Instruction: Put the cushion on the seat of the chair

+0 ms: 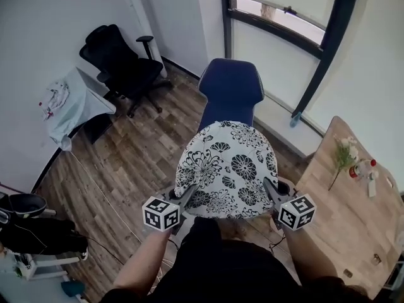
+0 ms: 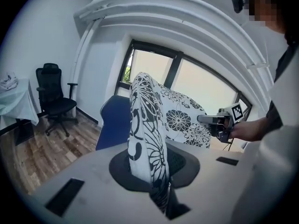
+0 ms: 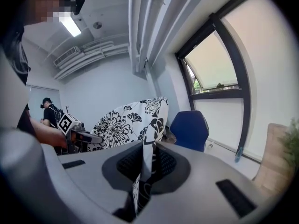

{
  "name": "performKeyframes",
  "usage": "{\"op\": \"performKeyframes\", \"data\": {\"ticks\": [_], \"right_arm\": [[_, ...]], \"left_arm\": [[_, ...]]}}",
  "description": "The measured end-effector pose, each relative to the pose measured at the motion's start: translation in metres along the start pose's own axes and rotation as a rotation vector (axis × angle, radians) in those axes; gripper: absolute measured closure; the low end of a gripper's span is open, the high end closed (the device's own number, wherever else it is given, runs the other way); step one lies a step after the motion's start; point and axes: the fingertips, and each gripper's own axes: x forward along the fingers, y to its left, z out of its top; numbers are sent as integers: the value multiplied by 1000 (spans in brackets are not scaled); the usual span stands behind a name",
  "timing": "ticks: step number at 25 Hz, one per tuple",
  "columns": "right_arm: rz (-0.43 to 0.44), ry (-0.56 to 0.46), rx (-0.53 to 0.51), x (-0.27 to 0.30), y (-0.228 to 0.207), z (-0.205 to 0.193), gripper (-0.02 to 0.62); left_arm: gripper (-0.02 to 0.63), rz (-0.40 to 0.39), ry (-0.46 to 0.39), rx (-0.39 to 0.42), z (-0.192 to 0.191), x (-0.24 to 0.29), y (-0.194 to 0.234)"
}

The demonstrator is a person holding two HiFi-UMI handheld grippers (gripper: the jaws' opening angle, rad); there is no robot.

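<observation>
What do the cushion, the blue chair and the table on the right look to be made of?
The cushion looks like matt woven cloth, printed with black flowers on white; its pinched edges fold softly. The blue chair is probably fabric upholstery: matt, no shine. The table shows pale grain: wood or wood-look laminate.
</observation>
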Motion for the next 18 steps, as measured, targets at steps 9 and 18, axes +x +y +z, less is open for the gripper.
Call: {"op": "performKeyframes", "data": {"ticks": [9,18], "right_arm": [[-114,22,53,128,-15,63,560],[-169,-23,73,134,-25,52,560]], "left_arm": [[574,-98,50,35,94,51,133],[574,-138,53,60,84,64,144]]}}
